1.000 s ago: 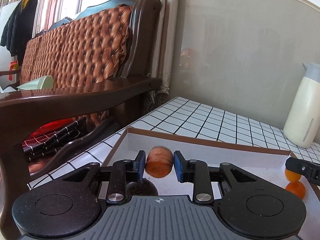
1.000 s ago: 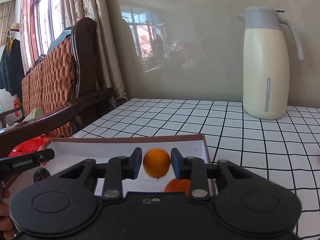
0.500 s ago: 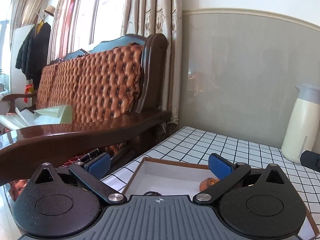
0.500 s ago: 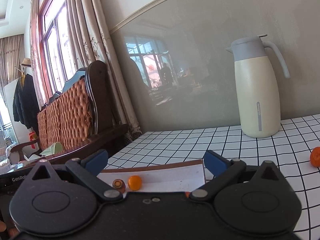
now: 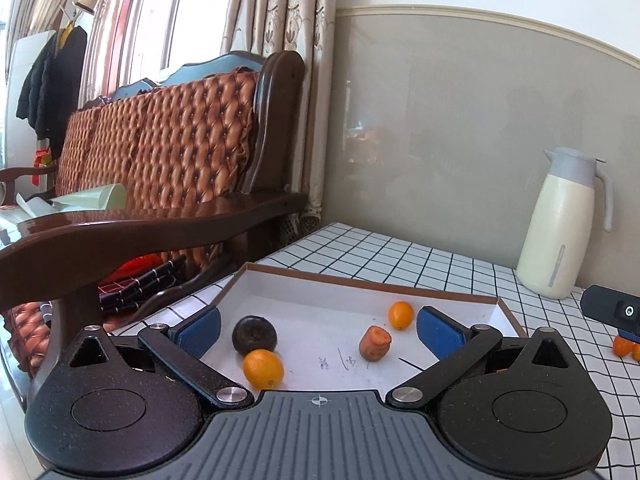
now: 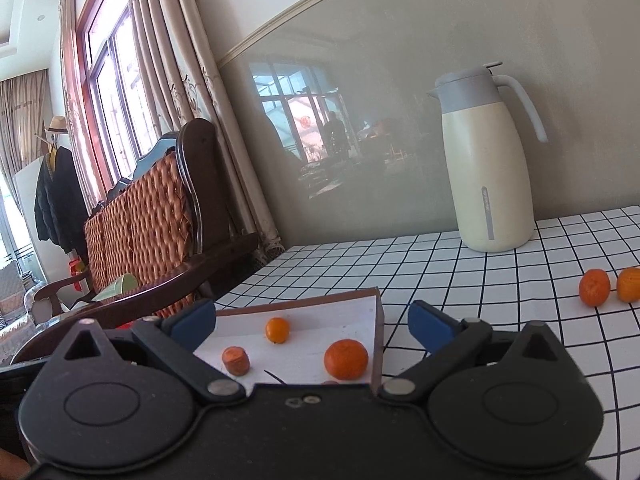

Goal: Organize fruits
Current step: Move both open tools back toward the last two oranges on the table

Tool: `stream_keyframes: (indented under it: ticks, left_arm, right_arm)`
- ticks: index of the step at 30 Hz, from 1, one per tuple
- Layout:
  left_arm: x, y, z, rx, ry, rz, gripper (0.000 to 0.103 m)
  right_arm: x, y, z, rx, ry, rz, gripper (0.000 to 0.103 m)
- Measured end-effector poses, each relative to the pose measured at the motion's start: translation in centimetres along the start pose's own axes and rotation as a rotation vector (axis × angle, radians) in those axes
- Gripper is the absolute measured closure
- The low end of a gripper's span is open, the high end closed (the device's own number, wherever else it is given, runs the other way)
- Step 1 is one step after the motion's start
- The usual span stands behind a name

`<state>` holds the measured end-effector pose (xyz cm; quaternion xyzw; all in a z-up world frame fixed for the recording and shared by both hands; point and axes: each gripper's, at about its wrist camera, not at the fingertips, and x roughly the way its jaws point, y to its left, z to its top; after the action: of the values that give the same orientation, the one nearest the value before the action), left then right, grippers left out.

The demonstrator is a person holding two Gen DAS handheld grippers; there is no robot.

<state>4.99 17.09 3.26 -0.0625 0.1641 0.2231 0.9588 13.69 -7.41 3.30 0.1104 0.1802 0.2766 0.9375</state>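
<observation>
A shallow white box with a brown rim (image 5: 360, 280) lies on the checked table. In the left wrist view it holds a dark round fruit (image 5: 254, 335), an orange kumquat (image 5: 263, 368), a brownish carrot-like piece (image 5: 374, 343) and a small kumquat (image 5: 401, 315). My left gripper (image 5: 318, 326) is open and empty above the box's near side. My right gripper (image 6: 311, 322) is open and empty over the box's right end (image 6: 376, 320), above the brownish piece (image 6: 236, 360), a kumquat (image 6: 277, 329) and a mandarin (image 6: 345, 359). Two mandarins (image 6: 595, 287) lie on the table to the right.
A cream thermos jug (image 6: 486, 168) stands at the back of the table by the grey wall. A dark wooden sofa with tufted brown cushions (image 5: 168, 148) stands left of the table, its armrest (image 5: 140, 232) close to the box. My right gripper's body (image 5: 612, 312) shows at the right edge.
Both grippers opened and let go of their fruit: the left dropped the brownish piece, the right the kumquat, into the box. Both then pulled back and up.
</observation>
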Motion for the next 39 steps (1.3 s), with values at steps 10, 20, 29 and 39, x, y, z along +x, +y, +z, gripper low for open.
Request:
stream_keyframes:
  ticks: [10, 20, 29, 39]
  left_arm:
    - [-1.5, -3.5, -1.2, 0.035, 0.005, -0.066, 0.000]
    - [-2.3, -9.0, -2.0, 0.113, -0.001, -0.188, 0.000]
    - [-2.1, -13.7, -2.7, 0.168, 0.023, -0.277, 0.000]
    - [-2.0, -18.8, -3.5, 0.201, 0.041, -0.371, 0.000]
  right_arm:
    - [-2.8, -1.4, 0.0, -0.022, -0.008, -0.024, 0.006]
    - [-5.3, -4.2, 0.1, -0.025, -0.030, -0.109, 0.006]
    - [-6.8, -8.0, 0.2, 0.023, -0.034, -0.225, 0.006]
    - [-8.9, -11.2, -0.1, 0.034, -0.026, -0.368, 0.006]
